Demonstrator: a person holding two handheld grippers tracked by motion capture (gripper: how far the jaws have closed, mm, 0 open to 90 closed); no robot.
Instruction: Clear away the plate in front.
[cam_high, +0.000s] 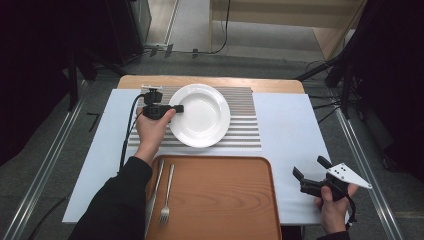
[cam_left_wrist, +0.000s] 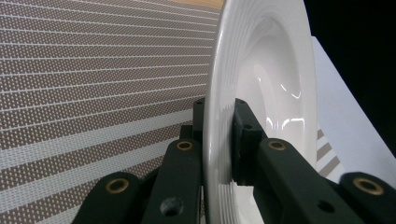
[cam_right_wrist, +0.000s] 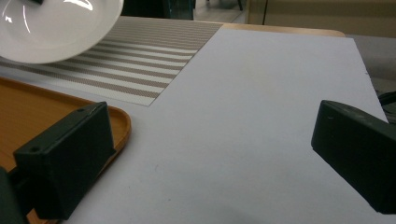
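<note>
Over striped mat, white plate pinched at left rim by left hand-held gripper. Plate hard, smooth, slippery, breaks if dropped; rim best place to hold. Right hand-held gripper spread wide, holds nothing, near tray.

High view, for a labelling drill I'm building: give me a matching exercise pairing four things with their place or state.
Things:
1. white plate
2. fork
3. left tongs
4. right tongs

Places or states:
A. open over the white sheet
B. lying on the brown tray
C. shut on the plate's rim
D. over the striped placemat

Pairs: 1-D, 2-B, 3-C, 4-A
</note>
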